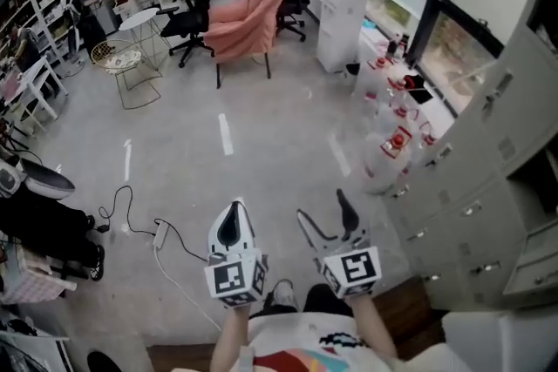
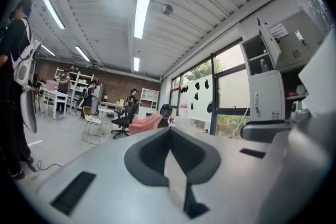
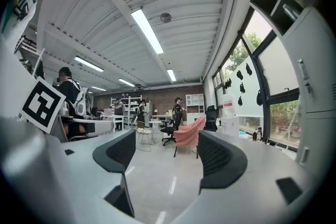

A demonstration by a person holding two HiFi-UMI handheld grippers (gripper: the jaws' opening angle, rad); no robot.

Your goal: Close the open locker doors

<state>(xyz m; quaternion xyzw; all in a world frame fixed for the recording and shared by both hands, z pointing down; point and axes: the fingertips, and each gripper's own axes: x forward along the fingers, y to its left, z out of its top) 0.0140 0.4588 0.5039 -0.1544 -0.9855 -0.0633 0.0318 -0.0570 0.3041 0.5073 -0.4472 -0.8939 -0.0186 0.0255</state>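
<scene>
While side by side, hand-held grippers [image 1: 233, 209] [image 1: 321, 206] forward.

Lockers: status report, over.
Left gripper shut, empty. Right gripper open, empty. Lockers at right, upper door open, untouched. Water jugs on floor beside them.

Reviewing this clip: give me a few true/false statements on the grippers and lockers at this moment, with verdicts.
1. The left gripper is shut and empty. True.
2. The right gripper is shut. False: its jaws stand apart, with nothing between them.
3. The right gripper touches the lockers. False: it is held over the floor, apart from them.
4. A locker door stands open. True.
</scene>
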